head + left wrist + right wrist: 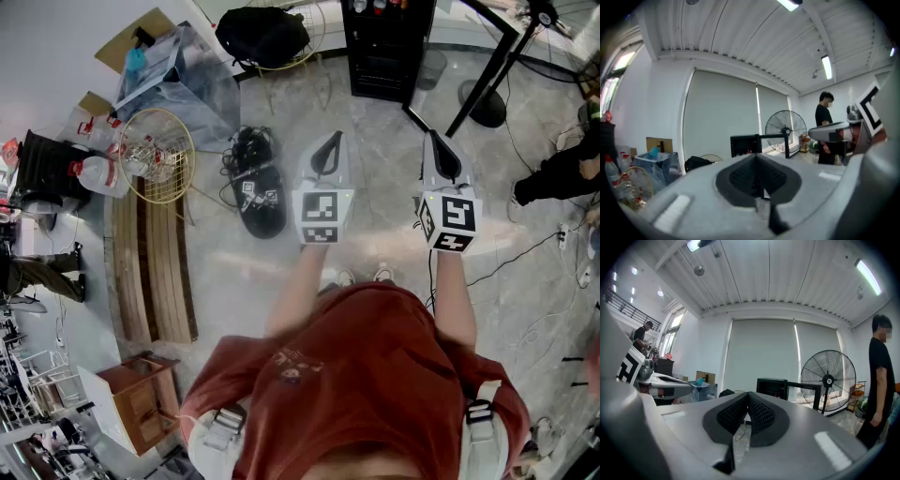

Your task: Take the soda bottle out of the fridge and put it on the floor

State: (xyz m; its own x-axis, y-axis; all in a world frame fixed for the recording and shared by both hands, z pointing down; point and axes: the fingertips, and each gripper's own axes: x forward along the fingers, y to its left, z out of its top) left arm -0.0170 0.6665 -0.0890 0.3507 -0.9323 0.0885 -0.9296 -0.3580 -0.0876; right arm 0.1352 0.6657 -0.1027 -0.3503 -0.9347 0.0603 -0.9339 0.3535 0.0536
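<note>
A small black fridge (387, 47) stands on the floor ahead, at the top of the head view; it also shows as a dark box in the left gripper view (746, 145) and the right gripper view (771, 388). I cannot make out the soda bottle. Both grippers are held level in front of the person, side by side and well short of the fridge. The left gripper (328, 150) (757, 176) is shut with nothing between its pads. The right gripper (441, 155) (747, 413) is shut and empty too.
A black bag (262, 33) and a black device (258, 192) lie on the floor left of the fridge. Further left are a wire basket (157, 155), plastic bottles (98, 173) and wooden boards (150, 272). A standing fan (828, 380) and a person in black (879, 380) are at the right.
</note>
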